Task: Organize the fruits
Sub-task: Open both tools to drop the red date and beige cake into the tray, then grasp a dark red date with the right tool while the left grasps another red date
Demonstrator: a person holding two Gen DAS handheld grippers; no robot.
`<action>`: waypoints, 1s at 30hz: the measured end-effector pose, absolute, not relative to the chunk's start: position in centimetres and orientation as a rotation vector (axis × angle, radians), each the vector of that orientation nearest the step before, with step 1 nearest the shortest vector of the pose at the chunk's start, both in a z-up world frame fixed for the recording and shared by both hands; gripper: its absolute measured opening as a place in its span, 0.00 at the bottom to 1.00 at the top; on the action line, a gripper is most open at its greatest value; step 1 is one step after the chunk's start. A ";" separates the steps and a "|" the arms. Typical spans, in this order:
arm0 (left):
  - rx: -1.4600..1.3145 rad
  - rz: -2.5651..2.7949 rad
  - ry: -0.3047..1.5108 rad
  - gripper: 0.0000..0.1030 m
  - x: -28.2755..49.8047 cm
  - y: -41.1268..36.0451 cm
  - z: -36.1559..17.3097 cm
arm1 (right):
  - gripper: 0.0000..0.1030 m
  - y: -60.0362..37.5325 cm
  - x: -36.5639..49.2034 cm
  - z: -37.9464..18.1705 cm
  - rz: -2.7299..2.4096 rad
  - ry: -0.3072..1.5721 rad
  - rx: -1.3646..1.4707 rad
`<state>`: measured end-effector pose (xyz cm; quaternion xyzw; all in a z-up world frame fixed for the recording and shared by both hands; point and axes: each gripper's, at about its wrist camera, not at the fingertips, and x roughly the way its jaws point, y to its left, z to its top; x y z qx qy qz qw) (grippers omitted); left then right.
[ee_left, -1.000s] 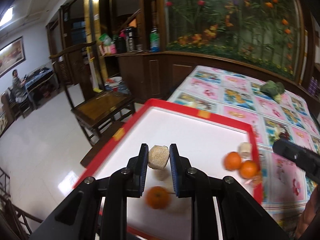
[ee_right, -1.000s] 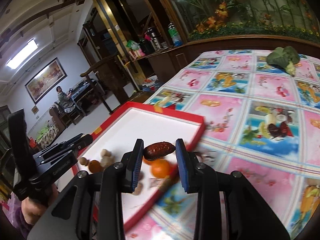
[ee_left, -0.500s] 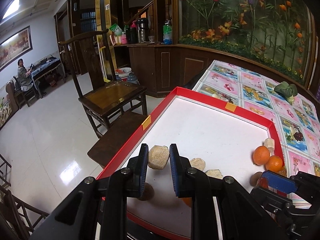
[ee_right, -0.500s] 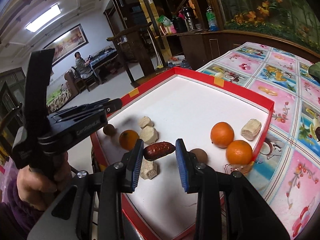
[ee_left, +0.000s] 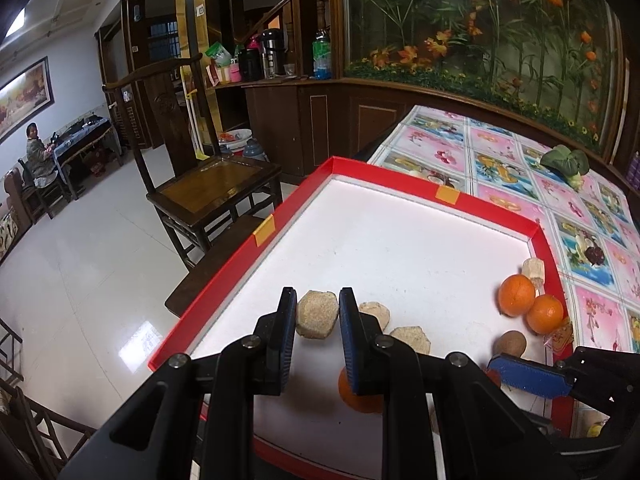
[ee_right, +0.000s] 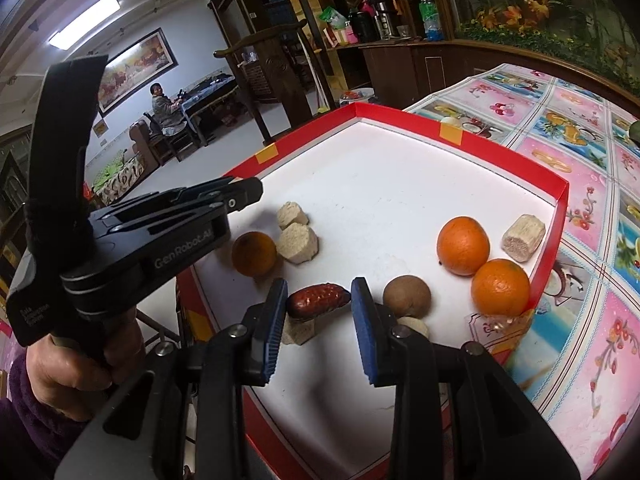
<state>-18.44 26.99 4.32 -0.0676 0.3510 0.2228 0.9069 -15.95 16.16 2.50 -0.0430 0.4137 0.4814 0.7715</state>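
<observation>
Two grippers above tray [ee_left: 448, 196]: left gripper [ee_left: 317, 316] clamps beige chunk [ee_left: 317, 319]; right gripper [ee_right: 319, 300] clamps red date [ee_right: 318, 301].

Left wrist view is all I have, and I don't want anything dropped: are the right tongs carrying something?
Observer: Yes, the right tongs grip a dark red date by its ends.
Operator: Anything under it?
Observer: A pale chunk lies on the tray, seen just under the date.
Operator: And the half-hidden orange?
Observer: That orange lies whole on the tray, beside two more pale chunks.
</observation>
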 end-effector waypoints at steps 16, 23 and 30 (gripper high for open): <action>-0.147 0.478 0.745 0.20 -18.5 26.9 3.9 | 0.35 16.0 -15.6 2.1 1.017 0.928 -0.087; -0.147 0.487 0.750 0.32 -18.4 26.8 3.8 | 0.35 15.8 -15.7 2.4 1.004 0.908 -0.103; -0.160 0.513 0.730 0.56 -18.8 27.4 4.3 | 0.39 13.6 -14.5 3.8 1.006 0.862 0.004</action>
